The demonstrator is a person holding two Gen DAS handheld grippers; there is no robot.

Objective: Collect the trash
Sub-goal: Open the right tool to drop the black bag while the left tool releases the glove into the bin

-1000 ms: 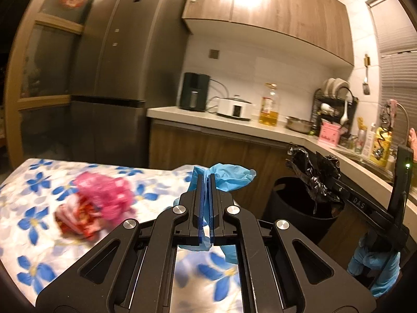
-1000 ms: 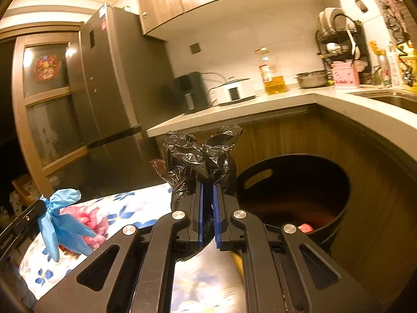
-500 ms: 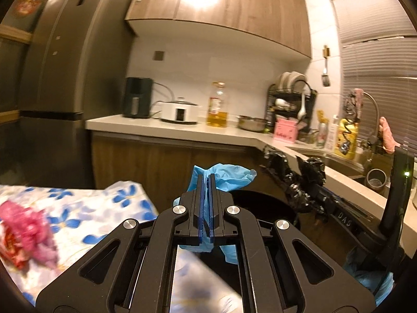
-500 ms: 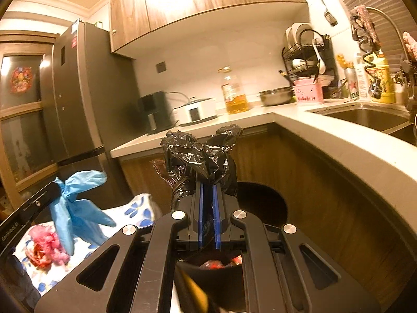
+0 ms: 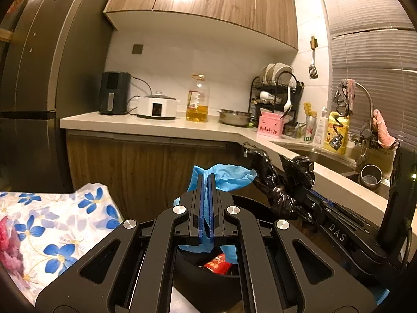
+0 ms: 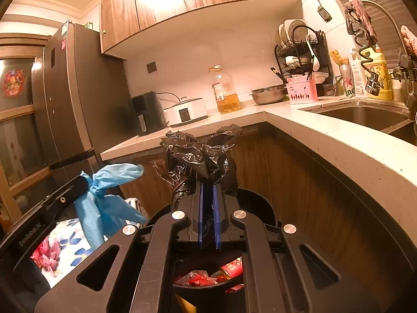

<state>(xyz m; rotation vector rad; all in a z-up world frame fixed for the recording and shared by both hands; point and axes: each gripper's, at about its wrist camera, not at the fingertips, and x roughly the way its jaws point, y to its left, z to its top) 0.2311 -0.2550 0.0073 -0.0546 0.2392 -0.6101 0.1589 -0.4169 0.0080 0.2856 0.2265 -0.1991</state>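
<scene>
My left gripper (image 5: 207,180) is shut on a crumpled blue glove (image 5: 226,176) and holds it above the round black trash bin (image 5: 203,284). My right gripper (image 6: 209,186) is shut on a crumpled black plastic bag (image 6: 200,154) and holds it above the same bin (image 6: 258,203). Red wrappers (image 6: 208,275) lie inside the bin. The glove (image 6: 104,198) also shows at the left of the right wrist view, and the black bag (image 5: 276,182) at the right of the left wrist view. More pink and red trash (image 6: 45,257) lies on the flowered tablecloth.
A table with a blue-flowered cloth (image 5: 60,227) stands left of the bin. A wooden counter (image 5: 156,127) with appliances, an oil bottle (image 5: 197,99) and a dish rack wraps behind and to the right. A sink (image 6: 365,114) is at the right. A fridge (image 5: 39,78) stands left.
Both grippers swung right, away from the table, and now hang over the bin with their loads. The bin's red contents have come into view below.
</scene>
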